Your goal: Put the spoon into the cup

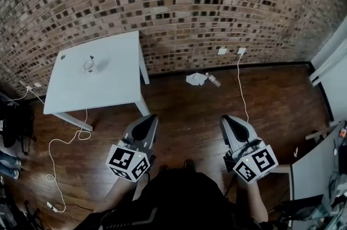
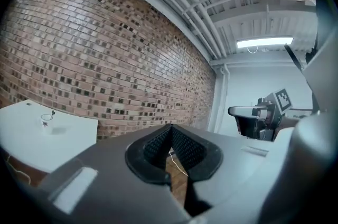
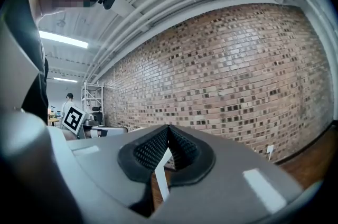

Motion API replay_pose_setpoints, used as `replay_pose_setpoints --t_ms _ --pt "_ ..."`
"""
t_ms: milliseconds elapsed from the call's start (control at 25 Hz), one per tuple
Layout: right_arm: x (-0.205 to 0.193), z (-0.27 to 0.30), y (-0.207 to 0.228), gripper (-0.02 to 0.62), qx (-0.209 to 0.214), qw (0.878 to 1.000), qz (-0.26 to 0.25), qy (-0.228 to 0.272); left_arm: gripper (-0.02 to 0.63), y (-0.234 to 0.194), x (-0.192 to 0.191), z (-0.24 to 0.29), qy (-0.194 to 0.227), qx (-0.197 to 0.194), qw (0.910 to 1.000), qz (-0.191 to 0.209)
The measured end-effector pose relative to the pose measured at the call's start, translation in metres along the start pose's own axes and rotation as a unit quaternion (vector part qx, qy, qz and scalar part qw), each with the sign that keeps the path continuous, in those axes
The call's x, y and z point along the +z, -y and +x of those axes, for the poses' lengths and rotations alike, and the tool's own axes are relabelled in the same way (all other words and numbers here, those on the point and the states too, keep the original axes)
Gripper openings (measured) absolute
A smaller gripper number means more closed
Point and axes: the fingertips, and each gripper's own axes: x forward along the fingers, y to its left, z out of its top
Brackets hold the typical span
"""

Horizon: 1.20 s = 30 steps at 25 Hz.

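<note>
Left gripper (image 1: 145,125) & right gripper (image 1: 234,123), jaws pressed together on nothing, over open floor (image 1: 190,107), well off tabletop (image 1: 116,80) (cup (image 1: 89,65) approx mid-top, contents unclear).

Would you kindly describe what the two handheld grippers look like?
The left gripper and right gripper share smooth grey shells tapering to a tip, with black ribbed pads inside. Each carries a marker cube of black-and-white squares at the rear. The person wears dark clothing.
</note>
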Motion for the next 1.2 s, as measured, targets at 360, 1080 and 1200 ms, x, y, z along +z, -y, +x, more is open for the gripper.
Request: replay_pose_setpoints --t_ms 360,1080,1200 --pt "-0.013 0.007 0.003 0.008 -0.046 0.998 0.027 -0.025 -0.006 -0.026 -0.019 0.001 0.0 -0.018 0.9991 -0.038" --pt "-0.005 -0.004 0.053 0.006 0.035 0.999 -0.018 -0.005 -0.006 0.033 0.003 0.029 0.014 0.047 0.9988 0.0" --pt "0.0 -0.002 0.046 0.006 0.05 0.998 -0.032 0.0 -0.006 0.036 -0.001 0.027 0.01 0.053 0.9985 0.001"
